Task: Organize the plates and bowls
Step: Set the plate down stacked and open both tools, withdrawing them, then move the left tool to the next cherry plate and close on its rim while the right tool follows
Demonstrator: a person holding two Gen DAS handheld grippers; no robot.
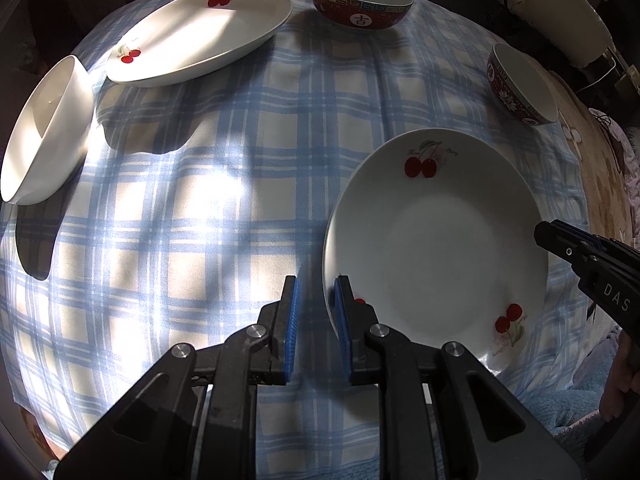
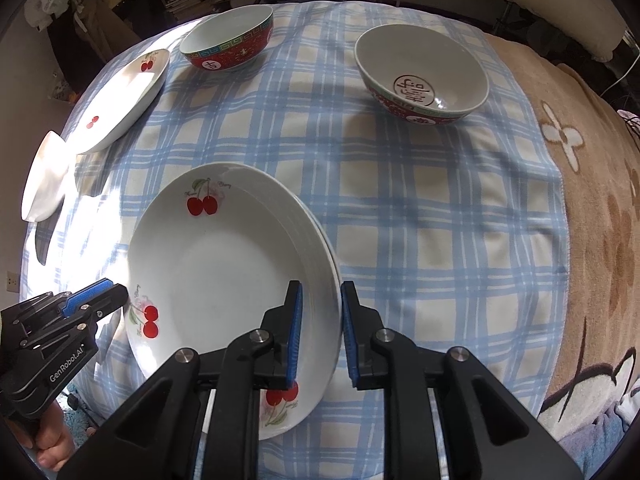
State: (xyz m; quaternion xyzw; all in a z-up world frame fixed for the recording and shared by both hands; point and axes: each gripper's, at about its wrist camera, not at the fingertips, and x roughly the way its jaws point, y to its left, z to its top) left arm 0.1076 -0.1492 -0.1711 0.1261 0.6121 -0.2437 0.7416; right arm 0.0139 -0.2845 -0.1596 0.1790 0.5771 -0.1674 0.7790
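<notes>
The near cherry plate (image 2: 216, 276) on the blue-checked cloth (image 2: 420, 208) is straddled at opposite rims: right hand-held gripper (image 2: 321, 292) and left hand-held gripper (image 1: 316, 286) both slightly parted, rim between pads, unclamped. Farther off, a second cherry plate (image 1: 200, 32) is seen lying to the left, nearer the left hand-held gripper.

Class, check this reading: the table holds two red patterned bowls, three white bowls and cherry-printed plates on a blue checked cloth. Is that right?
Not quite. Only one white bowl shows, at the left edge in the left wrist view. The two red patterned bowls, cherry-printed plates and blue checked cloth stand as stated.
</notes>
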